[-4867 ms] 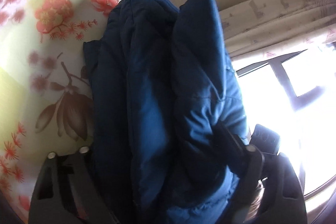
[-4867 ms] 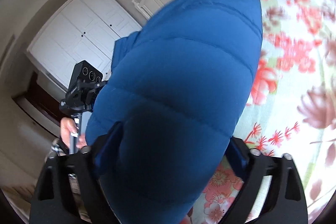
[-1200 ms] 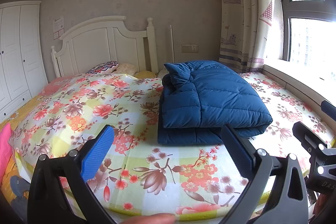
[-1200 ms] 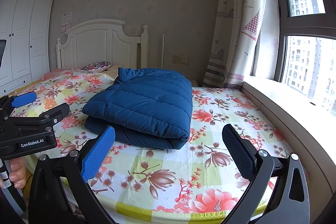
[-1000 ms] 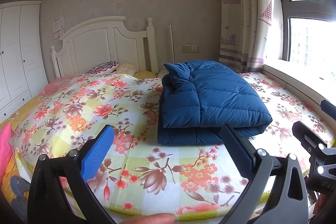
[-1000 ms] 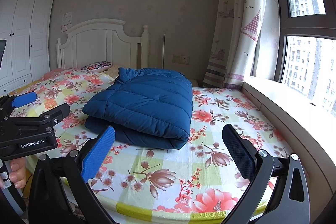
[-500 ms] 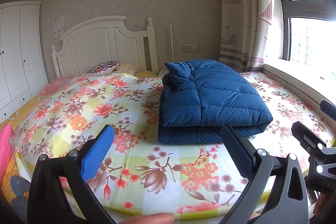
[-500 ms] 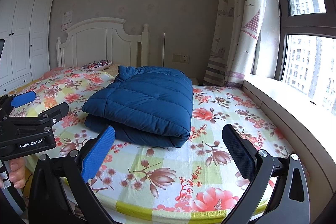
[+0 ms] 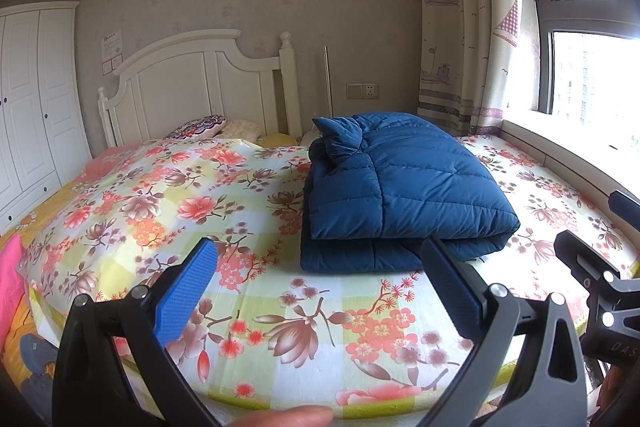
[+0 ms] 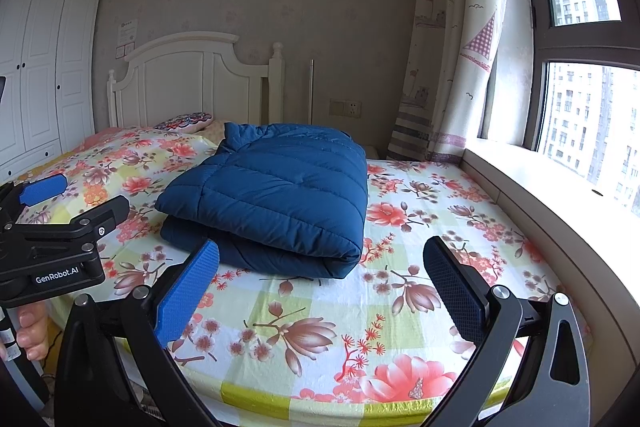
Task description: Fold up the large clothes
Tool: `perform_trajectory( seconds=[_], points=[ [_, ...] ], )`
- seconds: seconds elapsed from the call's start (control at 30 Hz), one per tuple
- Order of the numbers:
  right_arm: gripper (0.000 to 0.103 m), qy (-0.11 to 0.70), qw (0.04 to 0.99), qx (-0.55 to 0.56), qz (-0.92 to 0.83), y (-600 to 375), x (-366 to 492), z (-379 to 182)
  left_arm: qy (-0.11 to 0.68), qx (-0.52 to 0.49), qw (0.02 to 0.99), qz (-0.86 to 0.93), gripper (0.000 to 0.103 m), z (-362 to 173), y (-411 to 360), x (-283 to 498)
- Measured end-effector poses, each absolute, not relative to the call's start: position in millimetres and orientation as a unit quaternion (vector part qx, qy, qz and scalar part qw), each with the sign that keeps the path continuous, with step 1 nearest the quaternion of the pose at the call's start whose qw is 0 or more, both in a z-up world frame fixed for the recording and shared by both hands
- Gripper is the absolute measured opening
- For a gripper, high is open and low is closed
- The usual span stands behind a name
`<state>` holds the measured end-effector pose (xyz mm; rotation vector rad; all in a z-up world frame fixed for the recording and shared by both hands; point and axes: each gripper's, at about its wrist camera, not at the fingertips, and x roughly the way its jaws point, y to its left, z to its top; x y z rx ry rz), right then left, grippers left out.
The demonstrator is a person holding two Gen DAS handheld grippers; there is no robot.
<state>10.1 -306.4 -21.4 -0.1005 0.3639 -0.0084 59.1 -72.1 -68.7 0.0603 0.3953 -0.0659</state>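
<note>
A blue quilted down jacket (image 9: 404, 191) lies folded into a thick rectangular bundle on the floral bed sheet (image 9: 168, 203), seen from the bed's foot. The right wrist view shows the same jacket (image 10: 276, 191) left of centre on the sheet (image 10: 420, 227). My left gripper (image 9: 320, 287) is open and empty, held back from the bed's near edge, well short of the jacket. My right gripper (image 10: 320, 285) is likewise open and empty, apart from the jacket. The left gripper's body (image 10: 52, 247) shows at the left of the right wrist view, with a hand (image 10: 30, 329) under it.
A white headboard (image 9: 200, 83) and pillows (image 9: 200, 125) stand at the far end. A white wardrobe (image 9: 32, 99) is on the left. A curtain (image 10: 452, 39), window (image 10: 588, 107) and sill (image 10: 560, 187) run along the right. A pink item (image 9: 10, 291) lies at the lower left.
About five seconds ago both grippers were shut on the jacket, held up; since then they let go and backed off. Over the last second nothing has visibly moved.
</note>
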Motion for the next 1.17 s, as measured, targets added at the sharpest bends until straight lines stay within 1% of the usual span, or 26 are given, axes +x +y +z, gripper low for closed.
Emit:
perform_trajectory(
  seconds=[0.6, 0.93, 1.07, 1.17],
  points=[
    [0.098, 0.18, 0.982, -0.051, -0.003, -305.7, 9.7, -23.3, 0.196, 0.03, 0.98, -0.033, 0.101, -68.4, -70.3, 59.2],
    [0.098, 0.195, 0.979, -0.053, 0.003, -308.1, 15.8, -30.0, 0.196, 0.029, 0.979, -0.054, 0.101, -72.4, -69.6, 63.5],
    [0.098, 0.21, 0.977, -0.047, 0.009, -326.7, 32.9, -28.0, 0.231, 0.034, 0.971, -0.052, 0.101, -76.8, -55.8, 97.4],
    [0.098, 0.23, 0.972, -0.031, -0.017, -374.0, 59.6, -16.6, 0.259, 0.032, 0.965, -0.022, 0.101, -78.1, -15.8, 143.4]
  ],
)
